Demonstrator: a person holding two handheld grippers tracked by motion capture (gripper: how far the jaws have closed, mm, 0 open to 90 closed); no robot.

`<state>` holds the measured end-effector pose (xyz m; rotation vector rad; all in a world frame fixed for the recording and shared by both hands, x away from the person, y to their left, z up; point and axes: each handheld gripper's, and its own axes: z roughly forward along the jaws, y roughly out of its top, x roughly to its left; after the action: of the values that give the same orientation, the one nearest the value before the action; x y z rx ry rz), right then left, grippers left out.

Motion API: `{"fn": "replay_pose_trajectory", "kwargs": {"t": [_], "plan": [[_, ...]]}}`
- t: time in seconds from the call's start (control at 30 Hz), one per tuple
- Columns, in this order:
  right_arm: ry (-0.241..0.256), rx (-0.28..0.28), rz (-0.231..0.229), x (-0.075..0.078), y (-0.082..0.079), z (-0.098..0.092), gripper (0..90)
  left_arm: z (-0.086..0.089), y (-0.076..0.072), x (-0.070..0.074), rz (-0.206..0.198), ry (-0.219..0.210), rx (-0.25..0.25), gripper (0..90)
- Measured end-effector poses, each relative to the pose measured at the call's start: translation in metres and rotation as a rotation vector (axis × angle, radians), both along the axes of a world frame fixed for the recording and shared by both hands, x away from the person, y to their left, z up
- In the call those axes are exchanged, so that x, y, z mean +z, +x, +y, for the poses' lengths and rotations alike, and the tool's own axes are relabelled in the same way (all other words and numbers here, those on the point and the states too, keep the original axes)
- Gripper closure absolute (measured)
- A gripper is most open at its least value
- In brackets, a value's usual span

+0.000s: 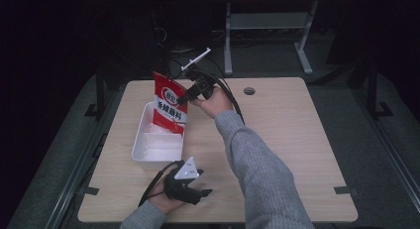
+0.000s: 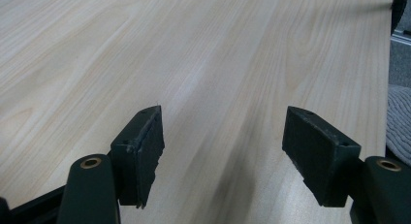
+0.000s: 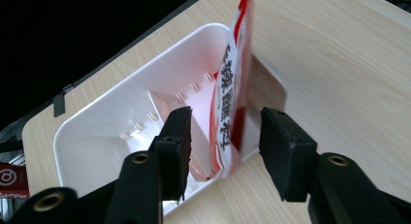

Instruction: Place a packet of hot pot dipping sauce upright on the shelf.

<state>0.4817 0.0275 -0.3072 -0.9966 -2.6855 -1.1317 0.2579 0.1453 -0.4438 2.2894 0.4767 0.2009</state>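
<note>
Jaws of the right gripper (image 3: 225, 136) stand apart on either side of the red seasoning packet (image 3: 232, 88), not pressing it. That packet stands upright with its lower edge inside the white bin (image 3: 97, 132), leaning on the bin's wall. Left gripper (image 2: 223, 146) gapes wide over bare table (image 2: 194, 49).

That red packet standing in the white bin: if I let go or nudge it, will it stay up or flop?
Probably flops. The red packet looks thin and flat, seen edge-on between the right gripper jaws, so likely light and bendy. It leans tilted against the white bin wall with only its bottom corner inside, so a nudge may tip it.
</note>
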Motion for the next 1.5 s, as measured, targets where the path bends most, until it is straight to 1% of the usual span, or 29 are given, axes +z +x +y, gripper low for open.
{"fn": "replay_pose_trajectory", "kwargs": {"t": [0.13, 0.23, 0.37, 0.53, 0.6, 0.93, 1.23, 1.27, 1.5], "plan": [[0.021, -0.007, 0.011, -0.004, -0.004, -0.015, 51.8, 0.0, 0.0, 0.0, -0.001, 0.004, 0.0, 30.6], [0.023, -0.005, 0.009, -0.007, -0.007, -0.023, 51.1, -0.001, 0.0, 0.0, 0.001, 0.008, -0.002, 30.6], [0.042, -0.008, 0.016, -0.011, -0.012, -0.037, 50.4, -0.002, -0.001, -0.001, -0.001, 0.007, -0.002, 30.5], [0.06, -0.015, 0.013, -0.015, -0.018, -0.054, 49.8, 0.0, 0.001, -0.001, -0.002, 0.014, 0.002, 30.3], [0.066, -0.02, 0.011, -0.016, -0.02, -0.06, 49.6, 0.0, 0.001, -0.001, 0.0, 0.008, 0.006, 30.2], [0.094, -0.044, 0.008, -0.02, -0.028, -0.092, 49.1, -0.001, 0.001, -0.001, 0.0, 0.014, 0.008, 29.8], [0.106, -0.063, 0.004, -0.022, -0.036, -0.114, 49.1, 0.0, 0.002, -0.002, 0.002, 0.02, 0.013, 29.2], [0.103, -0.064, 0.008, -0.023, -0.037, -0.115, 48.8, 0.0, 0.003, -0.002, 0.003, 0.02, 0.013, 29.1], [0.104, -0.075, 0.003, -0.025, -0.044, -0.13, 48.7, 0.001, 0.003, -0.003, 0.003, 0.017, 0.019, 28.8]]}}
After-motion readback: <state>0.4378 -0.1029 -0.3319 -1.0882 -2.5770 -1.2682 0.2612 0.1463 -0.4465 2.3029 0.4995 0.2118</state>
